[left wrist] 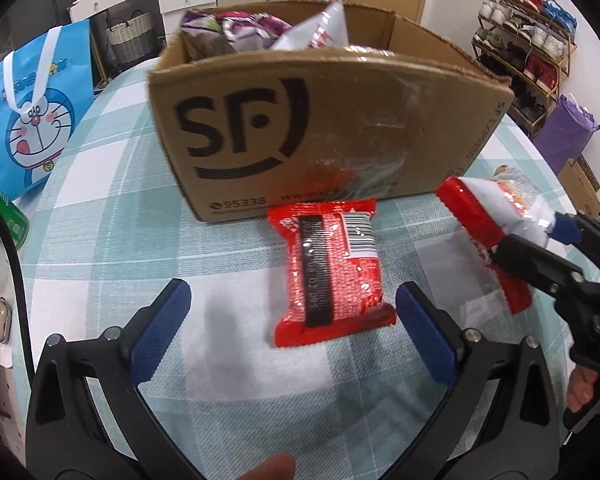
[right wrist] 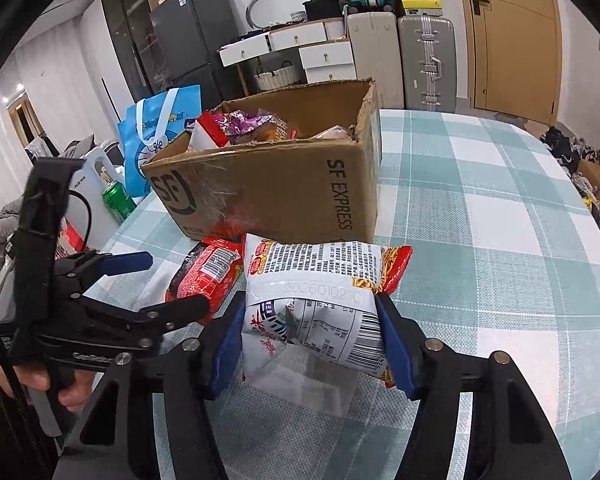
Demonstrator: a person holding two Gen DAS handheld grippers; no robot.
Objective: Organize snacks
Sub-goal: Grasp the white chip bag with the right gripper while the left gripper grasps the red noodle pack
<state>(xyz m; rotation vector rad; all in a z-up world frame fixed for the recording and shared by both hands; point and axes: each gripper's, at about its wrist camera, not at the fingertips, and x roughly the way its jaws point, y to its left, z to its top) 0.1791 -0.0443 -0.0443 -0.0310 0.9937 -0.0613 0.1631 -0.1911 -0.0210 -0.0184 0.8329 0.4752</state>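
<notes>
Crinkly white noodle pack (right wrist: 312, 312) is pinched in the right gripper (right wrist: 310, 344); left gripper (left wrist: 290, 336) is spread wide near the glossy red pack (left wrist: 332, 268). "SF EXPRESS" is printed on the cardboard box (right wrist: 284, 192).

A: What are the grippers looking like?
B: The left gripper (left wrist: 292, 330) is showing black arms, blue bumpy pads (left wrist: 162, 334) and shiny round screws.
A: And the right gripper (right wrist: 310, 344)?
B: The same black and blue. White letters are sitting on the black handle.
</notes>
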